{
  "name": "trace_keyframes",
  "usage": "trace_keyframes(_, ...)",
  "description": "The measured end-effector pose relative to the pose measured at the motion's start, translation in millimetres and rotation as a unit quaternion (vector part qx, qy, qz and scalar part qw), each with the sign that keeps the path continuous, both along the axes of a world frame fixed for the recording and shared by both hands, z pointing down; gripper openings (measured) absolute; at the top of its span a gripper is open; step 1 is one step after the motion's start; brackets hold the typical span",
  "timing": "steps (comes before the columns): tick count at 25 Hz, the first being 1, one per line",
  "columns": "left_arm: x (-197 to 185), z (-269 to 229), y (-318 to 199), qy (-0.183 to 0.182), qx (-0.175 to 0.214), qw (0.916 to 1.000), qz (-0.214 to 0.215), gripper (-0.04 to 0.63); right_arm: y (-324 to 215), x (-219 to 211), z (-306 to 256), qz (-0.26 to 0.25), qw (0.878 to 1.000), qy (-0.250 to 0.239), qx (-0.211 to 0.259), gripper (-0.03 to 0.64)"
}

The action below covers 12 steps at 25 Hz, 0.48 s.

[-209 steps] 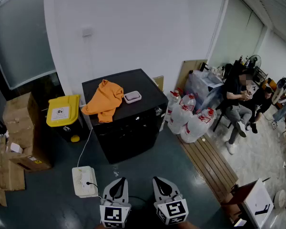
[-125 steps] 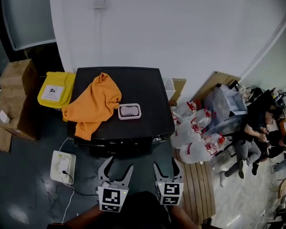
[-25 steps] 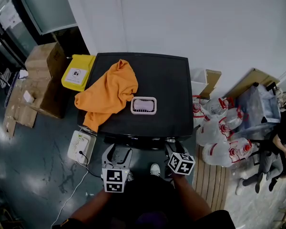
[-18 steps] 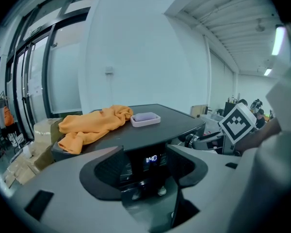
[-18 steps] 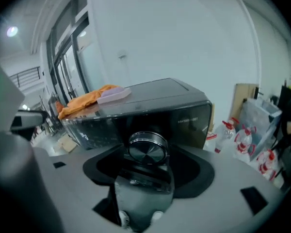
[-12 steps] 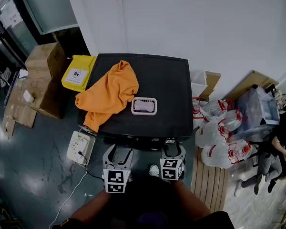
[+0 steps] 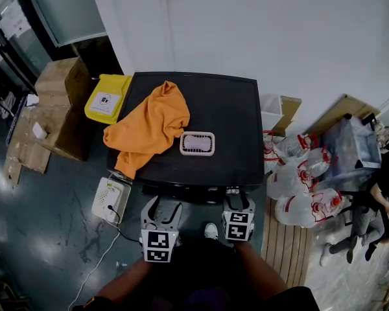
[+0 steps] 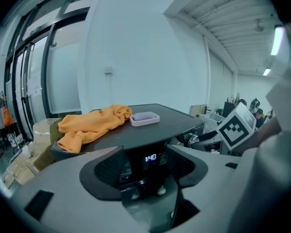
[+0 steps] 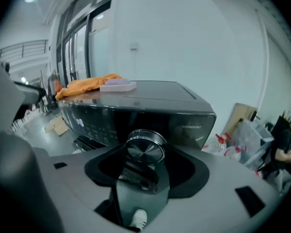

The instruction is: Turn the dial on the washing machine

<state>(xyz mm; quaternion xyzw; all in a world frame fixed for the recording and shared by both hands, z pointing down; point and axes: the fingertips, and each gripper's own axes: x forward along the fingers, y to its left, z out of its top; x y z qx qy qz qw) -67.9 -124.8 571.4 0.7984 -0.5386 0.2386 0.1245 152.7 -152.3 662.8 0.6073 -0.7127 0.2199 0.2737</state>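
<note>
Head view first: the left gripper [image 7: 162,206] and the right gripper [image 7: 238,201] both sit at the front edge of the black top-loading washing machine [image 7: 228,118]. A crumpled orange cloth [image 7: 149,125] and a pale pink rectangular tray [image 7: 197,143] lie on its lid. A yellow lidded bin [image 7: 104,99] stands beside it; its label is too small to read.

Over to the left gripper view: jaws spread wide, nothing between them, pointed at the front panel. A lit blue display [image 8: 150,158] reads 1:40, which only this view shows.

Now the right gripper view, and here is the round brushed-metal dial [image 9: 144,149] on the panel's right end. It stands right between the spread jaws, close to each pad, with no squeeze to be seen. The small white brand print [image 9: 191,127] is unreadable.
</note>
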Motion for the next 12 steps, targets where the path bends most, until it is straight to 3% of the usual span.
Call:
trace_keyframes(3, 1.1, -0.5, 0.8, 0.002, 0.001, 1.0000, 0.002, 0.278, 0.5, 3.1, 1.0, 0.019, 0.997, -0.072, -0.002, 0.264)
trace_keyframes(7, 1.7, 0.7, 1.3, 0.006, -0.001, 1.0000, 0.002, 0.278, -0.2, 4.1, 2.3, 0.028, 0.991, -0.132, -0.009, 0.265)
trace_keyframes(12, 1.8, 2.1, 0.9, 0.014, -0.006, 0.9999, -0.003, 0.278, 2.7, 4.8, 2.6, 0.025, 0.992, -0.125, -0.012, 0.268)
